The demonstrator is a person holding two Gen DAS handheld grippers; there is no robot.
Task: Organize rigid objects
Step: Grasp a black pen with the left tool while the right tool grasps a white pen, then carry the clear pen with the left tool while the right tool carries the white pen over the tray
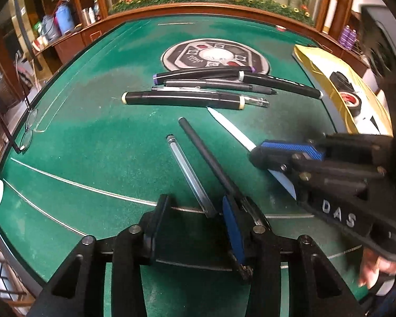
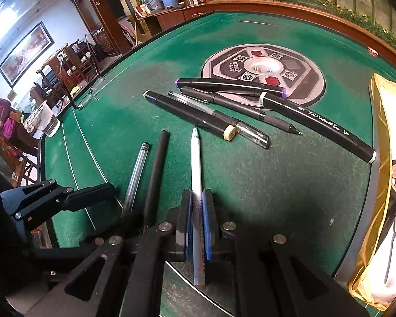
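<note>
Pens are lying across the green felt desk (image 2: 277,198). The right hand-held gripper (image 2: 197,211) is clamping a slim white pen (image 2: 196,158), its blue pads pressing both sides. The left hand-held gripper (image 1: 195,227) is sitting with jaws spread, a clear plastic pen (image 1: 187,171) between them, a matte black pen (image 1: 206,155) just right. Farther off, black markers (image 2: 224,111) are lying piled near the round grey panel (image 2: 311,79).

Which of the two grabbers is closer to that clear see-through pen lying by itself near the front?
Left. The left gripper is open, with the clear pen ending between its fingers. The right gripper sits farther off, shut on the white pen, with the thin black pen lying between them.
</note>
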